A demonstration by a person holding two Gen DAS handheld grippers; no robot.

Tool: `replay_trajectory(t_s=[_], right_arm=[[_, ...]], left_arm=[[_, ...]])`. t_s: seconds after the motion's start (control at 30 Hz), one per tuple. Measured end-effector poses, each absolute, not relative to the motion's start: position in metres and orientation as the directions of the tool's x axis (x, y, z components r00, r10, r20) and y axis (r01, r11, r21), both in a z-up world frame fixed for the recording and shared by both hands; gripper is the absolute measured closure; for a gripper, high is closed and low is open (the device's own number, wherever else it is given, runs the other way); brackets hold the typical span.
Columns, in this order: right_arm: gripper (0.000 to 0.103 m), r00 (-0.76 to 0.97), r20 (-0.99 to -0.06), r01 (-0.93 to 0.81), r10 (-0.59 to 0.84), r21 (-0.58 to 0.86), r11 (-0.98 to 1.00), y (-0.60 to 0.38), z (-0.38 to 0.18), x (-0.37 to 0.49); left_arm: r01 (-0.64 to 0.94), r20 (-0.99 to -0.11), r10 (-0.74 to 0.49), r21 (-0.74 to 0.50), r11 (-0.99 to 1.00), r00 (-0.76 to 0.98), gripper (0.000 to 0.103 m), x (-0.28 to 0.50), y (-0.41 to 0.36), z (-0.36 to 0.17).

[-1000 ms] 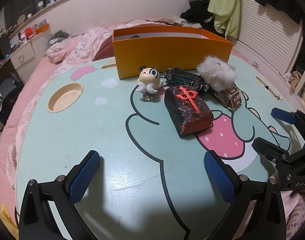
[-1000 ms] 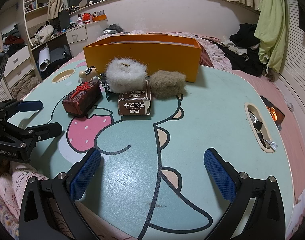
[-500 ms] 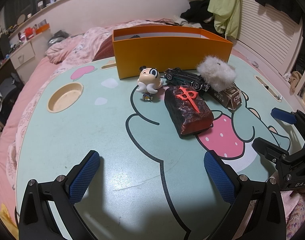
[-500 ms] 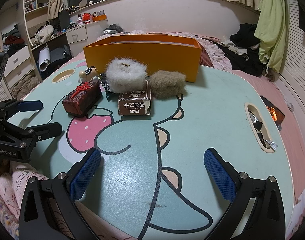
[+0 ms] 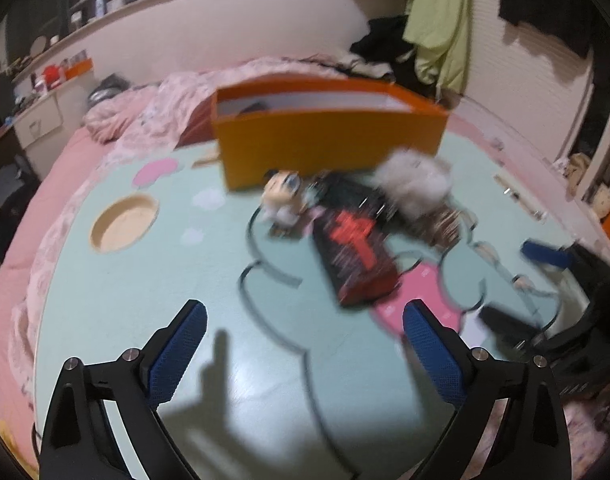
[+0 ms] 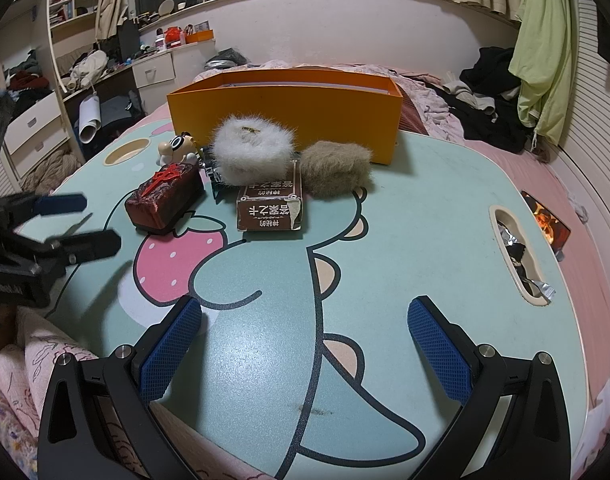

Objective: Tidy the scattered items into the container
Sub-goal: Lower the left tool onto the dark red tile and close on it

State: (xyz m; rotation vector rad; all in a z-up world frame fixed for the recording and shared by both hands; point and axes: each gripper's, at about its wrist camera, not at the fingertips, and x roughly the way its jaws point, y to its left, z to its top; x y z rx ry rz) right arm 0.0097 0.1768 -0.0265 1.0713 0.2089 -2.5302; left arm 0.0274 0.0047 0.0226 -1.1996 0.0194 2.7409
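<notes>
An orange box (image 6: 285,110) stands at the far side of the cartoon table; it also shows in the left wrist view (image 5: 329,140). In front of it lie a dark red block with a red mark (image 6: 165,196) (image 5: 355,258), a small figurine (image 6: 177,150) (image 5: 283,194), a white fluffy item (image 6: 251,152) (image 5: 415,178), a brown fluffy item (image 6: 337,166), a brown carton (image 6: 271,206) and a toy car (image 5: 337,190), partly hidden. My left gripper (image 5: 305,348) (image 6: 71,222) is open and empty, near the red block. My right gripper (image 6: 305,344) (image 5: 533,280) is open and empty over the near table.
The table has a round cup recess (image 5: 123,222) at the left and a slot with wrappers (image 6: 519,256) at the right. Pink bedding (image 5: 153,108) lies behind the box. Drawers and shelves (image 6: 37,128) stand at the far left.
My left gripper has lifted and moved forward toward the items; its view is now blurred. The right gripper and the items have not moved.
</notes>
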Motion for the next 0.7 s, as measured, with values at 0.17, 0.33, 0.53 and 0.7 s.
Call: replay_trajectory(t_s=[0.17, 0.33, 0.53, 0.7], right_arm=[[0.000, -0.635, -0.716, 0.402, -0.289, 0.012, -0.915, 0.177, -0.026, 0.010], [0.000, -0.636, -0.716, 0.403, -0.289, 0.011, -0.915, 0.176, -0.026, 0.010], [0.000, -0.636, -0.715, 0.404, -0.292, 0.013, -0.915, 0.174, -0.026, 0.011], [0.000, -0.636, -0.715, 0.404, -0.291, 0.013, -0.915, 0.174, -0.026, 0.011]], left_arm=[[-0.175, -0.741, 0.169, -0.071, -0.982, -0.650, 0.009, -0.003, 0.025, 0.023], [-0.196, -0.779, 0.180, -0.075, -0.978, -0.600, 0.065, -0.013, 0.030, 0.011], [-0.172, -0.735, 0.190, -0.102, -0.980, -0.651, 0.065, 0.028, 0.007, 0.019], [-0.145, -0.720, 0.170, -0.096, -0.985, -0.673, 0.065, 0.051, -0.005, 0.020]])
